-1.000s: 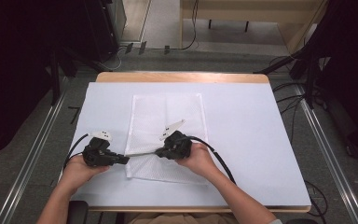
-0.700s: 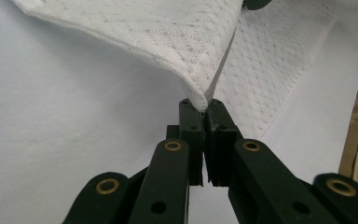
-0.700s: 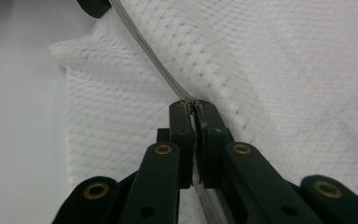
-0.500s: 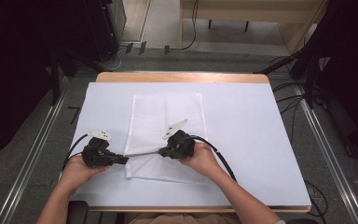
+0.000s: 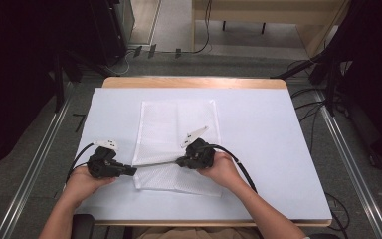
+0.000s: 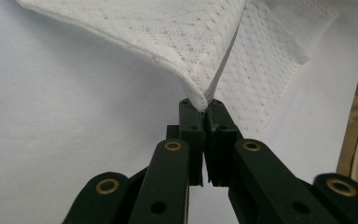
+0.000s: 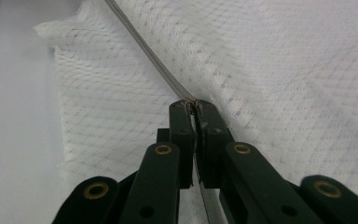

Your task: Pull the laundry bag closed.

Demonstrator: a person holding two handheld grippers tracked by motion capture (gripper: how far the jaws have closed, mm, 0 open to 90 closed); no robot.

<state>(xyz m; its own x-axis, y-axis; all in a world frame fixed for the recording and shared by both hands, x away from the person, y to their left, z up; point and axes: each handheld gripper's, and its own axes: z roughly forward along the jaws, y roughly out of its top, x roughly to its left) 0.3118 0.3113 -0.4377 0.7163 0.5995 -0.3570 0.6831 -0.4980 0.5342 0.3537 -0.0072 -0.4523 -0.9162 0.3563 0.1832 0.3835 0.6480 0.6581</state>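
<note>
While the white cloth lies mid-bench, unobstructed, its near edge is pinched taut between the left gripper and right gripper, jaws clamped shut; nothing is changed since before.

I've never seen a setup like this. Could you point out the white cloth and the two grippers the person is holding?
white cloth [image 5: 176, 122]: high view, on its flat far half.
left gripper [image 6: 204, 106]: left gripper view, at its fingertips pinching the cloth's corner.
right gripper [image 7: 195, 105]: right gripper view, at its fingertips pinching the cloth's edge.
</note>
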